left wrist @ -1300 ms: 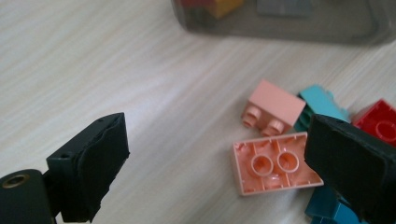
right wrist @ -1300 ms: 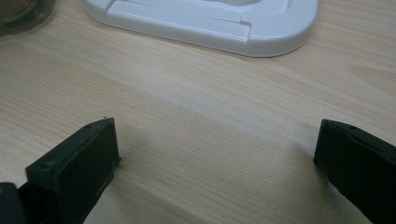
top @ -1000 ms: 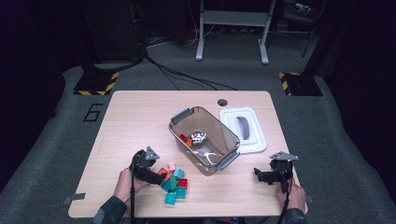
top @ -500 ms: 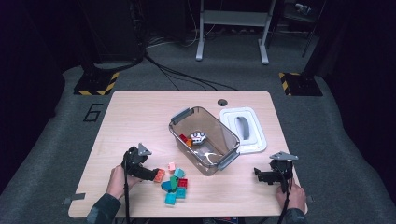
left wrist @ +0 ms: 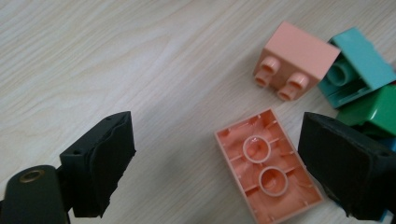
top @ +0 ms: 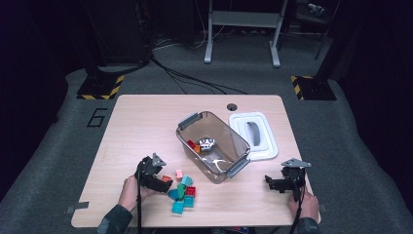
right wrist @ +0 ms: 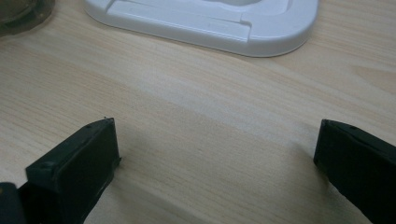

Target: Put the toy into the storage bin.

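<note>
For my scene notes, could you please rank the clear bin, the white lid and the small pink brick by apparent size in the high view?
1. Clear bin, largest.
2. White lid, somewhat smaller.
3. Small pink brick, by far the smallest.

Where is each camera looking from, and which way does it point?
High view: above the table's near side, facing forward and down; both hands, left tool and right tool show.
Left gripper view: on the left tool, looking along its jaws at the salmon brick.
Right gripper view: on the right tool, facing the white lid.
Shared: lid, bricks, table.
</note>
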Tool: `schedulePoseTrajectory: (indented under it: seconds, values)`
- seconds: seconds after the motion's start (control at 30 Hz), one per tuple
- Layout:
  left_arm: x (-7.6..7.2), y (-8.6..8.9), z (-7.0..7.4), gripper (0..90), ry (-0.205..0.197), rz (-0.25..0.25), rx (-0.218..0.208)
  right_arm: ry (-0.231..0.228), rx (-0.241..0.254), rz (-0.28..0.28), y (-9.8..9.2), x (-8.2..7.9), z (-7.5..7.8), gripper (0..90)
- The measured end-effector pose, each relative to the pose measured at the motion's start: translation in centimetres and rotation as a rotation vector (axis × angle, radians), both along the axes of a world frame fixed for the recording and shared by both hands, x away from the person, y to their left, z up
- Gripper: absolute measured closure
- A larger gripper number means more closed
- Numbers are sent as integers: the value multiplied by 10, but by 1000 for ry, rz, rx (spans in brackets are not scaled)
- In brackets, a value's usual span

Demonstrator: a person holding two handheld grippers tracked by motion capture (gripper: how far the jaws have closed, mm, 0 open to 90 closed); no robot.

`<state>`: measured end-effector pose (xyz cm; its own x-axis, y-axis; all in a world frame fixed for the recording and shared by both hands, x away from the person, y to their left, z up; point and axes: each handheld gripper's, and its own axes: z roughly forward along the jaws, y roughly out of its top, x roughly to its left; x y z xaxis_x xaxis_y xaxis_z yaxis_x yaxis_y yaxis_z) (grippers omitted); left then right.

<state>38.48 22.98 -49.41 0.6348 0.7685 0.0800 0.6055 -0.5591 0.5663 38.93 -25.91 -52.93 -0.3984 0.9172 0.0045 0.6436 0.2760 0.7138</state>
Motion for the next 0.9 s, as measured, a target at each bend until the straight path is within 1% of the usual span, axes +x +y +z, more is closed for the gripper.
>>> schedulePoseTrajectory:
  seconds: [0.03,0.07,0.17,0.2,0.23,0.3,0.33,0.37,0.4,0.5,0.53,0.67,0.7,0.73,0.9]
  values:
    - [0,0,0,135,0,0,0,-3,-3,3,0,0,0,0]
    - [0,4,1,143,-2,5,20,0,0,0,0,0,0,0]
    - [0,7,1,169,0,8,28,0,0,0,0,0,0,0]
    - [0,8,1,169,2,9,25,-1,-1,1,0,0,0,0]
    - [1,10,1,189,-4,9,18,0,0,-1,0,0,0,0]
    - [1,11,2,222,-2,6,12,0,0,0,0,0,0,0]
    - [1,10,2,222,4,5,3,0,0,0,0,0,0,0]
    - [2,8,2,243,5,-9,-13,-2,-2,2,0,0,0,0]
    - [2,7,2,262,4,-18,-19,0,0,0,0,0,0,0]
    - [2,4,0,383,9,-20,-26,-2,-2,2,0,0,0,0]
    - [3,3,-2,411,17,-33,-23,-3,-3,3,0,0,0,0]
    - [1,3,-3,564,7,-44,-30,-2,-2,2,0,0,0,0]
    - [1,3,-3,570,7,-44,-30,-2,-2,2,0,0,0,0]
    - [1,4,-3,575,16,-50,-33,-2,-2,3,0,0,0,0]
    - [2,5,-3,589,8,-50,-33,-2,-2,2,0,0,0,0]
